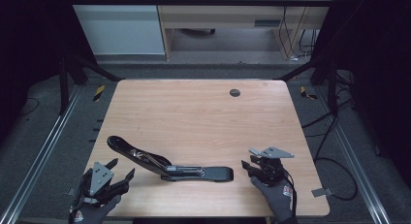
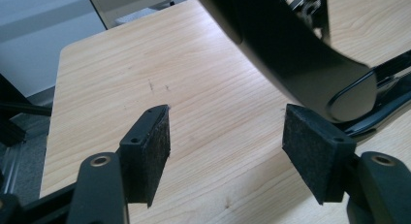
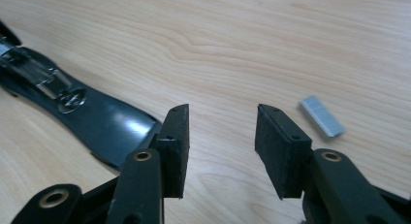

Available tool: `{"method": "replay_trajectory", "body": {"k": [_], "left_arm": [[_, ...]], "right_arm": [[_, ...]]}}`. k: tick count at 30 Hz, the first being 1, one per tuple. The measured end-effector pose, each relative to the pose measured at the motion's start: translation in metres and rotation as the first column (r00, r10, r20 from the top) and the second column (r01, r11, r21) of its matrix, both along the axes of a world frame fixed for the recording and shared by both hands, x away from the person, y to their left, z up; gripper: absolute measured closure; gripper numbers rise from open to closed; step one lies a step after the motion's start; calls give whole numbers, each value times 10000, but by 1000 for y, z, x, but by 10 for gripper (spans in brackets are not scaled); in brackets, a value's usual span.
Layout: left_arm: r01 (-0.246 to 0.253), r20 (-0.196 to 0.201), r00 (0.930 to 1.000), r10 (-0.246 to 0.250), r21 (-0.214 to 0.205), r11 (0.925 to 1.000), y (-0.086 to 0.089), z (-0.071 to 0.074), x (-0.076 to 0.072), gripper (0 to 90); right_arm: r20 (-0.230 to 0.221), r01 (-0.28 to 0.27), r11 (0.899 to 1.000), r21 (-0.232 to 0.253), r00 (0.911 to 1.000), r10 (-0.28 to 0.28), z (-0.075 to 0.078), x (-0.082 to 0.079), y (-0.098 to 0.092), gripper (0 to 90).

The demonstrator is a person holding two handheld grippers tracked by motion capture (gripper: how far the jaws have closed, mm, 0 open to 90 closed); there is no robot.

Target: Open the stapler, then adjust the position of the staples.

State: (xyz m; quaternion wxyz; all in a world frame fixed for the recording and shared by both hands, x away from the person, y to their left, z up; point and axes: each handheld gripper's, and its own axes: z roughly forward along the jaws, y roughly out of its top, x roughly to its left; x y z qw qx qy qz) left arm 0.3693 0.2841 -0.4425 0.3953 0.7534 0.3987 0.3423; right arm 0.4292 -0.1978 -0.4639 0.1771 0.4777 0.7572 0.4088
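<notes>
On the table [image 1: 203, 112], the opened stapler [image 1: 167, 163] lies across the lower middle of the high view, its raised arm reaching to the upper left, its base flat toward the right. Left gripper [image 1: 123, 170] sits at the lower left, just beside that raised arm; right gripper [image 1: 249, 158] at the lower right, just off the base's end. In the right gripper view, a strip of staples [image 3: 322, 116] lies on the table at centre right, the stapler's base at left. A round hole [image 1: 234, 92] sits in the tabletop, upper centre.
</notes>
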Motion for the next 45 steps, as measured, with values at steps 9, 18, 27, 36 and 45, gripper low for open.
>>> {"method": "replay_trajectory", "body": {"k": [9,18,27,36,45], "left_arm": [[-124,-126,9998,127,232,9997,7,-9,5,382],[-196,-449,9988,194,-40,9998,15,-16,9,382],[-233,-690,9974,224,-132,9996,18,-20,12,382],[-202,-792,9967,197,-57,9998,18,-22,14,382],[-175,-868,9961,181,70,9998,16,-23,14,382]], "right_arm": [[122,759,9971,-66,9971,-758,10,9,-24,507],[-107,1237,9913,-450,9922,-1243,10,27,-35,516],[-356,1244,9891,-789,9912,-1275,7,44,-32,562],[-810,815,9876,-1343,9924,-929,-3,62,-23,622],[-1092,453,9817,-1847,9918,-664,-16,80,-18,681]]}}
